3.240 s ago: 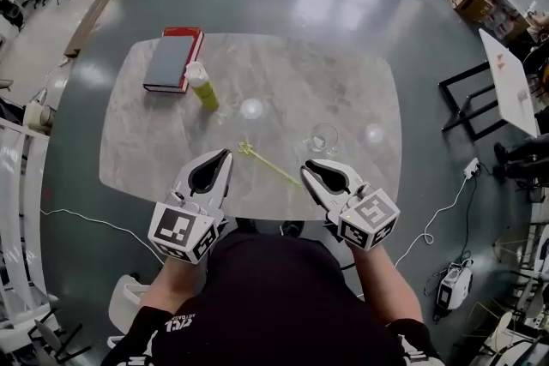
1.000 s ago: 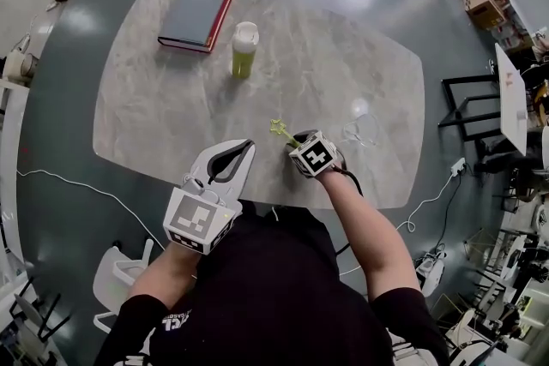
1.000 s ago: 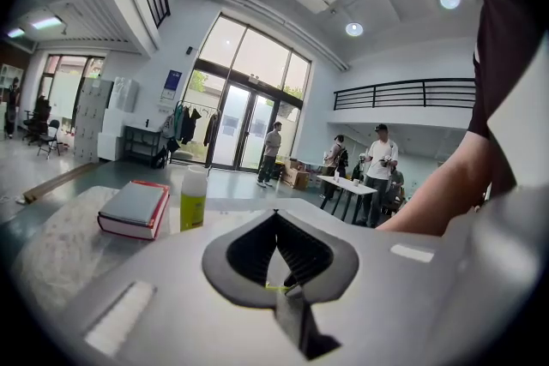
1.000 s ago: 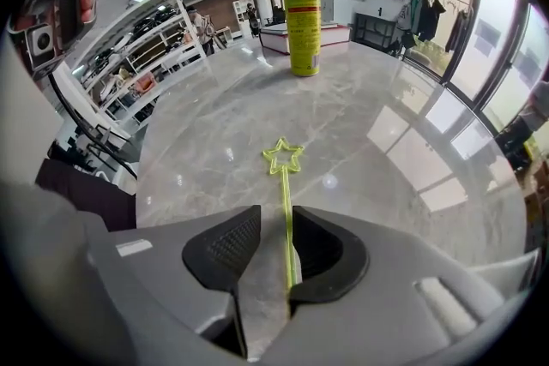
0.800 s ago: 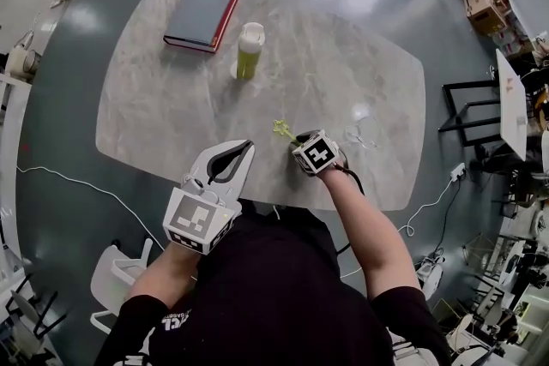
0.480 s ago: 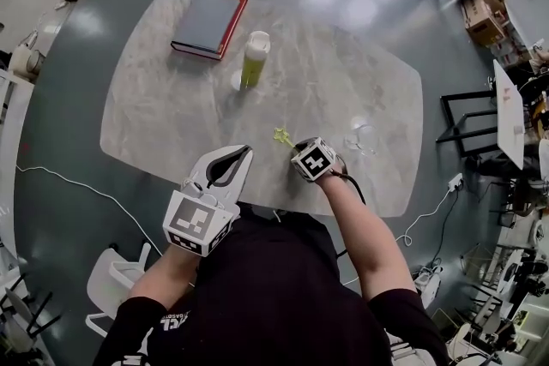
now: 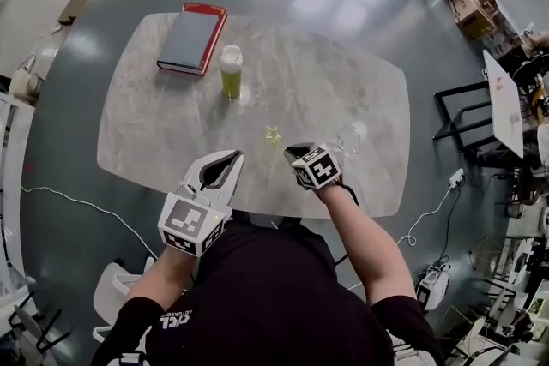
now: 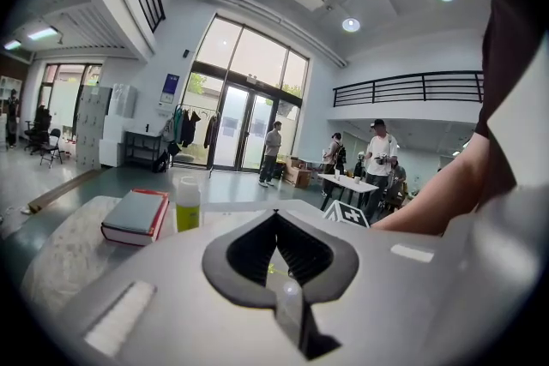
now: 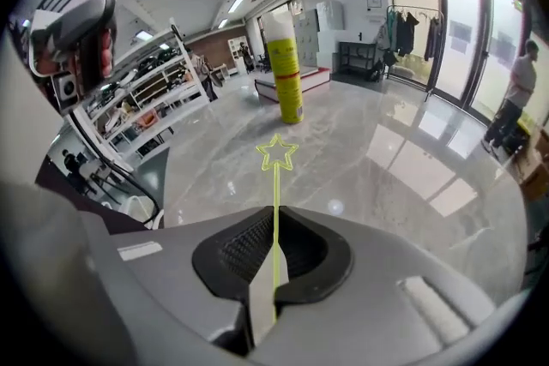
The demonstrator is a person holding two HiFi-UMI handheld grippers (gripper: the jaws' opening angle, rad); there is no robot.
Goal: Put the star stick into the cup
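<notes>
Overhead, looking steeply down onto a pale, marble-patterned worktop (image 7: 154,124). Right gripper (image 7: 292,153) reaching out over the near half of it, jaws drawn almost together and clamped on the thin yellow-green star stick (image 7: 273,135). From the right gripper view, shaft of the star stick (image 9: 275,184) pinched upright between the ridged black pads, with the outlined star well clear of the jaw tips and pointing away from the person. Not in the cup (image 7: 350,137) — a clear glass, faint against the stone, standing just to the right of the right gripper and apart from the stick.

Left gripper (image 7: 230,157) held near the worktop's front edge, to the left of the star. Jaws closed tip to tip with nothing between them, only a bit of worktop showing through the gap behind the tips.

Further back, a bottle (image 7: 230,71) of yellow-green liquid with a white cap, upright. Just beside it, toward the far left corner, a grey book (image 7: 190,39) with red edging, lying flat.
</notes>
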